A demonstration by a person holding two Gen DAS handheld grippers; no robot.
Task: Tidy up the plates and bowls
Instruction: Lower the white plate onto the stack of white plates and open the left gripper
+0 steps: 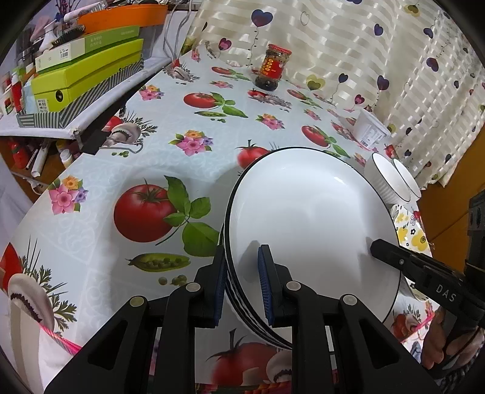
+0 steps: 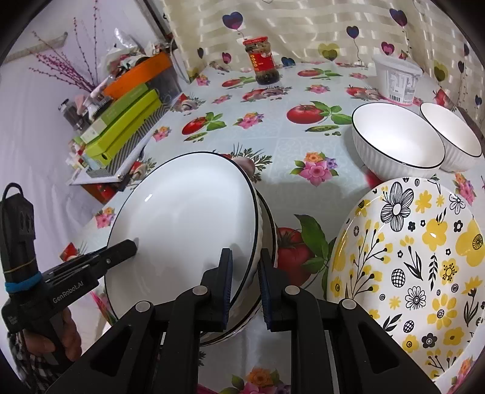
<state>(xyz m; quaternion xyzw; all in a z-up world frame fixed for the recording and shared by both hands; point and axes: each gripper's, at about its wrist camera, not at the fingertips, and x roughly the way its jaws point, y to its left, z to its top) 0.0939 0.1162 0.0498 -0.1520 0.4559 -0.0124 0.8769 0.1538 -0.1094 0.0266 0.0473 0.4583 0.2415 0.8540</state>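
Note:
A white black-rimmed plate (image 1: 312,212) lies on top of other white ribbed dishes. My left gripper (image 1: 242,285) is shut on the stack's left rim, one finger inside and one outside. My right gripper (image 2: 245,285) is shut on the right rim of the same plate (image 2: 185,218). Each gripper shows in the other's view: the right one (image 1: 391,251) and the left one (image 2: 121,248). Two white ribbed bowls (image 2: 394,136) (image 2: 451,133) stand side by side at the back right. A yellow-flowered plate (image 2: 409,260) lies to the right of the stack.
A chili sauce jar (image 2: 262,60) and a white plastic tub (image 2: 397,78) stand at the table's far edge by the curtain. Green boxes (image 1: 88,75) and an orange tray (image 1: 121,15) fill a shelf on the left. The tablecloth (image 1: 157,157) has tomato and flower prints.

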